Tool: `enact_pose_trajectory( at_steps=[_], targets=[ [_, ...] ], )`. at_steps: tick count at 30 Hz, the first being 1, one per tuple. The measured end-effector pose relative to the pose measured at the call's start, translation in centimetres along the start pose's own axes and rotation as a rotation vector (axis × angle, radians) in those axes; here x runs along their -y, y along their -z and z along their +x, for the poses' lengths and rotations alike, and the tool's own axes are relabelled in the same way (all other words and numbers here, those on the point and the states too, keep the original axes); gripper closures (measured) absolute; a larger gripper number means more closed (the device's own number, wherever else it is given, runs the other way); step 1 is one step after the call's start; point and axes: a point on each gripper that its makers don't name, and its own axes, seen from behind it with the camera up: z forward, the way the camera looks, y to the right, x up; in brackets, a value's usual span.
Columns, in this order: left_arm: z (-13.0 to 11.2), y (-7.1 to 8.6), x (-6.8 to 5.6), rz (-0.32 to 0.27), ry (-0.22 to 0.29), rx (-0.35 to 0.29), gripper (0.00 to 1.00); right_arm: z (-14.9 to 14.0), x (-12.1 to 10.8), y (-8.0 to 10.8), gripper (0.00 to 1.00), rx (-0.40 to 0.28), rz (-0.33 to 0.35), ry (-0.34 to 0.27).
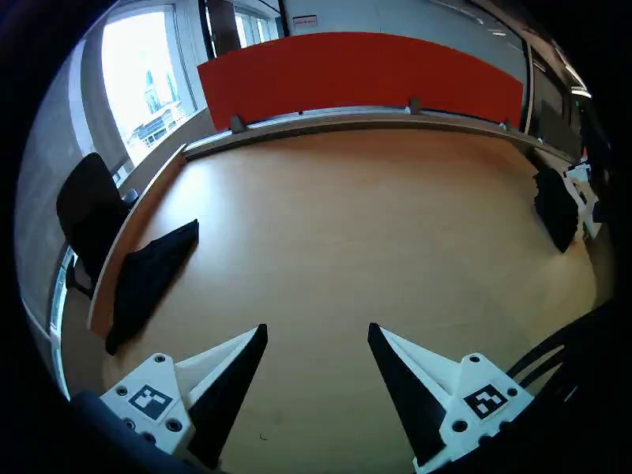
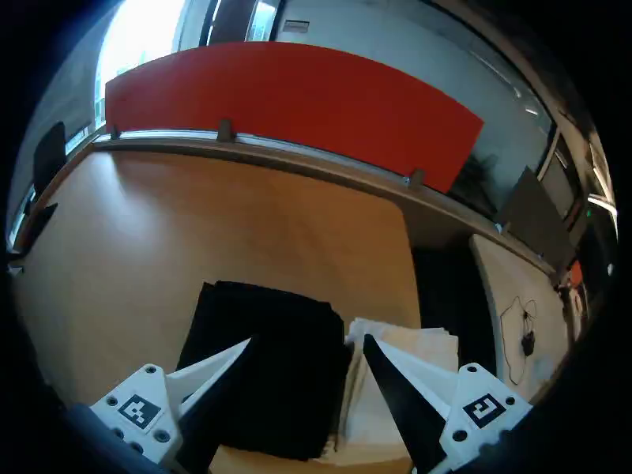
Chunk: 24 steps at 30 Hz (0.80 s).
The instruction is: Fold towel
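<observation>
Right claw (image 2: 308, 340): fingers spread wide apart, gripping nothing, hanging just over the black towel.
Left claw (image 1: 316, 328): fingers likewise parted, nothing between them, over bare desk.
Black towel (image 2: 268, 355): folded into a flat rectangle, lying on the desk near its right edge, under the right claw's left finger.
Pale towels (image 2: 395, 371): a folded stack just beside the black towel, touching its right edge.
Dark cloth (image 1: 150, 276): draped over the desk's left edge, well apart from the left claw.
Second dark cloth (image 1: 557, 209): at the desk's far right edge, too small to make out.
Desk (image 1: 355, 221): light wood.
Red screen (image 2: 300, 103): upright along the desk's back edge.
Chair (image 1: 87, 205): black, beyond the left edge, by the window (image 1: 142, 71).
</observation>
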Motion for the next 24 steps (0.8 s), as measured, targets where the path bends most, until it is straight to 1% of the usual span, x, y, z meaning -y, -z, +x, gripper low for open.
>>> enact_pose_trajectory(
  at_steps=[8, 17, 20, 24],
  targets=[
    [0.4, 0.3, 0.5, -0.005, 0.002, -0.021, 0.06, -0.4, 1.0, 1.8, 0.0, -0.024, -0.006, -0.036],
    [1.3, 0.5, 0.8, -0.015, 0.024, -0.05, 0.06, -1.0, 2.0, 3.9, 0.0, -0.085, -0.034, -0.133],
    [1.5, 0.7, 1.0, -0.016, 0.028, -0.058, 0.06, -1.3, 2.4, 4.5, 0.0, -0.106, -0.048, -0.155],
    [1.9, 0.8, 1.4, -0.012, 0.027, -0.066, 0.06, -1.2, 2.4, 5.3, 0.0, -0.146, -0.089, -0.169]
  ],
)
